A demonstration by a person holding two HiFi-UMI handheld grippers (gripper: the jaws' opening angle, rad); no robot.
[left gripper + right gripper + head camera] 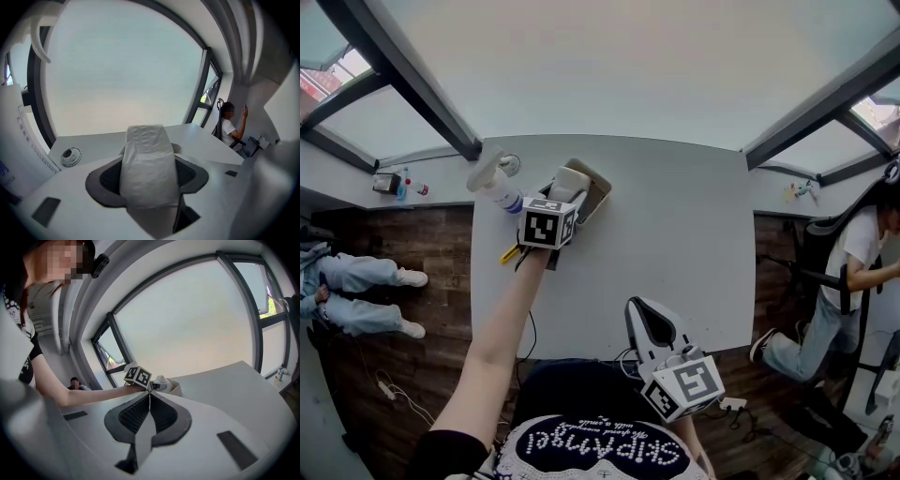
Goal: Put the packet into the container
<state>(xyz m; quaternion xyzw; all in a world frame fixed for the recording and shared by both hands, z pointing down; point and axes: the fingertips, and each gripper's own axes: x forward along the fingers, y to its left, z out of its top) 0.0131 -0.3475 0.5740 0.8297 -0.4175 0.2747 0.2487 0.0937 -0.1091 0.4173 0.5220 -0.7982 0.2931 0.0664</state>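
Gripping the packet, the left gripper is clamped on white, crinkled, slightly translucent plastic with no print. The beige container lies just ahead of this claw. To the claw's left, the spray bottle has an unreadable label. The right gripper is closed and empty.

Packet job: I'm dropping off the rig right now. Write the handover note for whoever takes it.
Left gripper: shut on the packet, held at the container on the far side of the table, beside a spray bottle.
Right gripper: shut, empty, by the table's near edge.
Done: packet gripped and at the container.
Left: it isn't released yet. Probably lower it in, open the jaws, then withdraw.
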